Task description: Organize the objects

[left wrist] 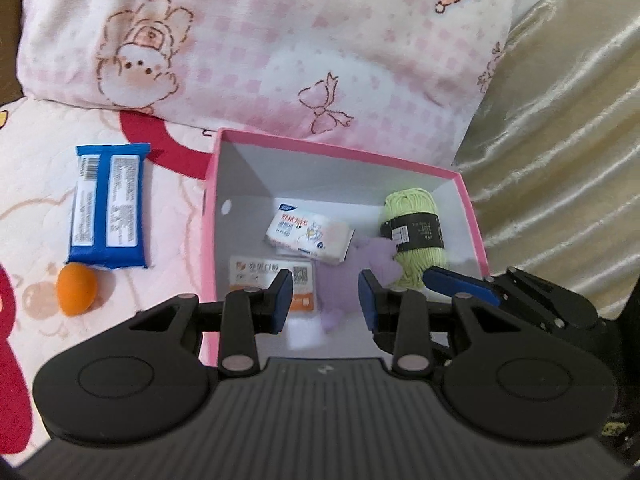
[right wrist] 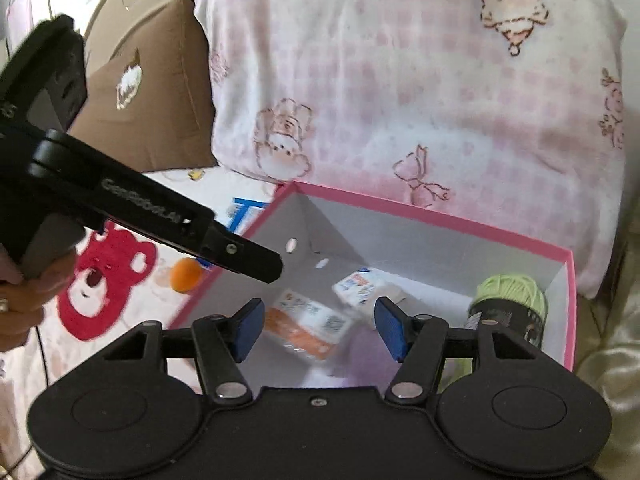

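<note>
A pink box (left wrist: 472, 216) with white inner walls lies open on the bed. Inside are a green yarn skein (left wrist: 416, 232), a white tissue pack (left wrist: 308, 236), an orange-and-white packet (left wrist: 272, 284) and a soft purple toy (left wrist: 372, 256). Left of the box, on the sheet, lie a blue wrapped pack (left wrist: 108, 208) and a small orange fruit (left wrist: 76, 288). My left gripper (left wrist: 326, 300) hovers over the box's near end, jaws narrowly apart with nothing between them. My right gripper (right wrist: 320, 328) hangs above the box (right wrist: 440, 220), open and empty, over the packet (right wrist: 312, 328).
A pink checked pillow (left wrist: 280, 40) lies against the box's far side. Gold satin fabric (left wrist: 560, 140) borders the box on the right. A brown cushion (right wrist: 152, 100) sits at the back left. A hand (right wrist: 24, 296) holds the left gripper's handle.
</note>
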`<control>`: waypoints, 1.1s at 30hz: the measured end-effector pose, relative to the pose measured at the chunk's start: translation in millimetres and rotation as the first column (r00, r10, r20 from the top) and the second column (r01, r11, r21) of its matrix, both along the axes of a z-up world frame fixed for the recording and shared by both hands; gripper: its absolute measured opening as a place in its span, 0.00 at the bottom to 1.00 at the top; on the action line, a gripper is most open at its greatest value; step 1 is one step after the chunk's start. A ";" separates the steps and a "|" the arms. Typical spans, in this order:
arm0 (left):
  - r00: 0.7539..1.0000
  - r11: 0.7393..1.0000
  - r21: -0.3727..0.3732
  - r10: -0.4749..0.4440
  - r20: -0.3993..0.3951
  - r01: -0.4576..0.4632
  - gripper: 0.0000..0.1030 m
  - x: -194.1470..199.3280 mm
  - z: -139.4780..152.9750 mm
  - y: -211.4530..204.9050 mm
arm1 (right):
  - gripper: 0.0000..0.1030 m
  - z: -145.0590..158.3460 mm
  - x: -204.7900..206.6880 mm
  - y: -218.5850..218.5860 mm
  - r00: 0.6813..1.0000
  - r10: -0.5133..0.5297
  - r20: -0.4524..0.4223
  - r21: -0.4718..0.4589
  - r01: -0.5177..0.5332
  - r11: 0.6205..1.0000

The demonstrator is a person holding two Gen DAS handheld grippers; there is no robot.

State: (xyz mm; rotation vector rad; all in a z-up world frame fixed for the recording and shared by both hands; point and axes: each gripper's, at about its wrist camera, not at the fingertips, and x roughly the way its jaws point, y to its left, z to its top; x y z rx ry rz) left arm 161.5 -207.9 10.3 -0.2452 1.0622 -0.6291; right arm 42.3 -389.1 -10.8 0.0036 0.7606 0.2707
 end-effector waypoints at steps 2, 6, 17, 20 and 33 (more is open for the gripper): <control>1.000 1.000 0.001 0.001 0.006 -0.001 0.33 -5.8 4.7 8.2 | 0.65 7.0 -7.0 7.8 1.000 -0.020 0.002 -0.007 0.020 1.000; 1.000 1.000 -0.010 -0.008 0.020 0.008 0.33 -16.3 16.7 22.5 | 0.66 18.4 -17.9 19.0 0.997 -0.069 -0.030 -0.013 0.069 0.998; 0.998 1.000 0.006 -0.016 0.059 0.016 0.40 -50.0 45.7 64.6 | 0.79 57.9 -53.4 45.9 0.995 -0.104 -0.002 -0.050 0.103 0.993; 0.997 1.000 0.008 -0.010 0.071 0.009 0.46 -58.4 51.3 78.6 | 0.85 65.6 -62.1 59.6 0.996 -0.085 0.007 -0.072 0.085 0.994; 0.993 0.997 0.061 0.032 0.115 -0.040 0.69 -89.1 65.8 148.0 | 0.89 80.4 -84.4 114.9 1.000 -0.001 0.023 -0.081 0.003 0.997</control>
